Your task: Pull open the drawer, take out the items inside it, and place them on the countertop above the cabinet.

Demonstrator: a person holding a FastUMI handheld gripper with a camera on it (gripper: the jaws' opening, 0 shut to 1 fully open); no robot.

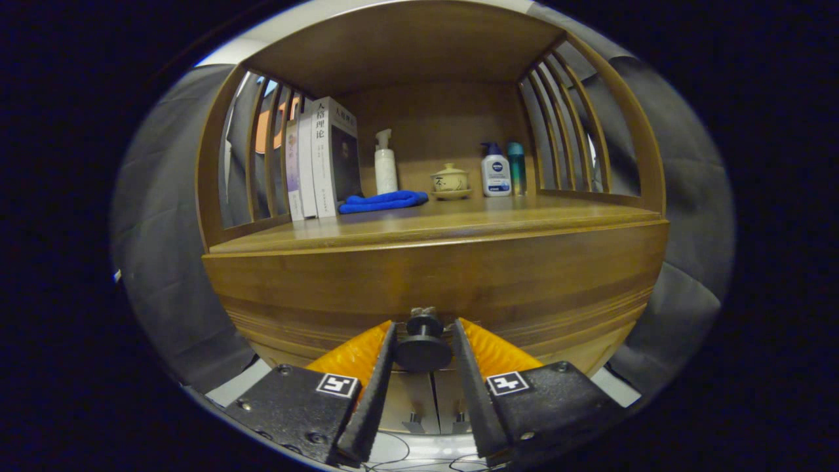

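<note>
The wooden cabinet's drawer front [537, 288] curves across just ahead of me, and its inside is hidden. A dark round knob [423, 344] sticks out of its middle. My gripper [423, 341] has one finger on each side of the knob, and both fingers [380, 373] touch its rim, so it is shut on the knob. Above the drawer lies the wooden countertop [498, 219], inside a shelf with slatted sides.
On the countertop stand upright books [324, 157], a white pump bottle [385, 164], a lidded cup on a saucer [449, 181], a white lotion bottle [496, 172] and a teal bottle [517, 168]. A folded blue cloth [383, 200] lies by the books.
</note>
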